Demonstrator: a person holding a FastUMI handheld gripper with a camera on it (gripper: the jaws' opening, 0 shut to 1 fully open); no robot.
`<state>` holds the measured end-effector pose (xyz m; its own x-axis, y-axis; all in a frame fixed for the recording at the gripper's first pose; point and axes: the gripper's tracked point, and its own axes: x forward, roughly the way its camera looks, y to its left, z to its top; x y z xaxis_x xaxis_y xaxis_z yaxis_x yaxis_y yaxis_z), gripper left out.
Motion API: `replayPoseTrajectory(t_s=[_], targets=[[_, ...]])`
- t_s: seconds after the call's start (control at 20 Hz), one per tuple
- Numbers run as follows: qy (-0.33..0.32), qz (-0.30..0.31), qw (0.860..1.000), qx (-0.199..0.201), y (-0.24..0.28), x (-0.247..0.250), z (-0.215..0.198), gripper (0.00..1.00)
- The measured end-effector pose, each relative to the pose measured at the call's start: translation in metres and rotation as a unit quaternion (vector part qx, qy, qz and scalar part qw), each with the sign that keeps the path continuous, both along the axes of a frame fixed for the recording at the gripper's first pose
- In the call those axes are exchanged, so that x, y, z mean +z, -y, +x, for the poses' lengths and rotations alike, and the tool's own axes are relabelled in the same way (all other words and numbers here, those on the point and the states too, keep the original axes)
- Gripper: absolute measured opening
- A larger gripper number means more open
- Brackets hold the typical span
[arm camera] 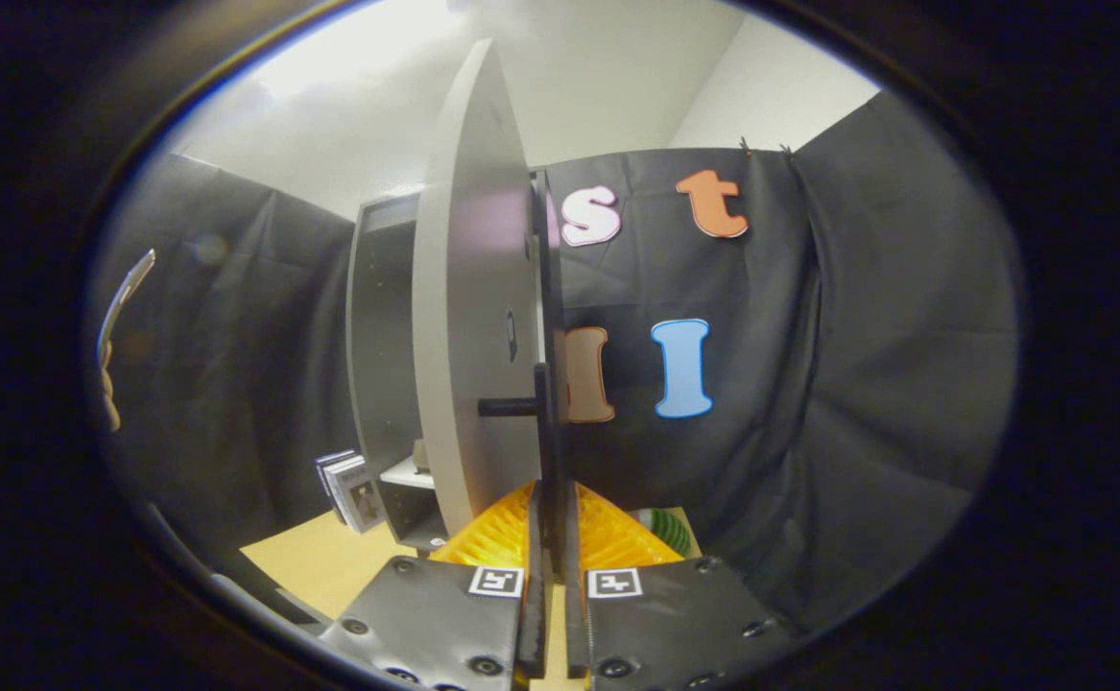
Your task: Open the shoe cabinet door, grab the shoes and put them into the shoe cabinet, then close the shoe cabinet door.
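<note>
The gripper is pinching the handle of the open door, jaws nearly closed, seemingly both touching; the cabinet is standing beyond.

Bright glare washes the ceiling; fisheye bends the edges, booth dim below.

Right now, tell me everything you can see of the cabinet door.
The door is a flat pale grey panel, smooth like laminated board, with a darker edge strip facing the camera. It stands upright, swung open from the cabinet and seen almost edge-on. A short dark handle peg sticks out of its face near the edge. The gripper is nearly closed around the door's lower edge, a finger on each side; whether both press on it cannot be told.
</note>
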<state>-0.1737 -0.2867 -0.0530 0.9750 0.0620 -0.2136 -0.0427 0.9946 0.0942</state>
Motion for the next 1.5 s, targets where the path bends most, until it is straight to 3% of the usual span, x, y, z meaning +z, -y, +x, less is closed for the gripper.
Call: replayPoseTrajectory(t_s=[0.45,0.75,0.85,1.0,1.2,1.5], targets=[[-0.002,-0.012,0.998,-0.058,0.044,-0.003,-0.022,0.10],[-0.021,-0.006,0.997,-0.075,0.037,-0.020,-0.049,0.03],[-0.034,-0.002,0.997,-0.068,0.018,-0.027,-0.058,0.04],[-0.037,0.000,0.997,-0.063,-0.015,-0.037,-0.064,0.22],[-0.031,-0.005,0.997,-0.065,-0.072,-0.050,-0.069,0.20],[-0.077,0.010,0.996,-0.043,-0.169,-0.110,-0.057,0.30]])
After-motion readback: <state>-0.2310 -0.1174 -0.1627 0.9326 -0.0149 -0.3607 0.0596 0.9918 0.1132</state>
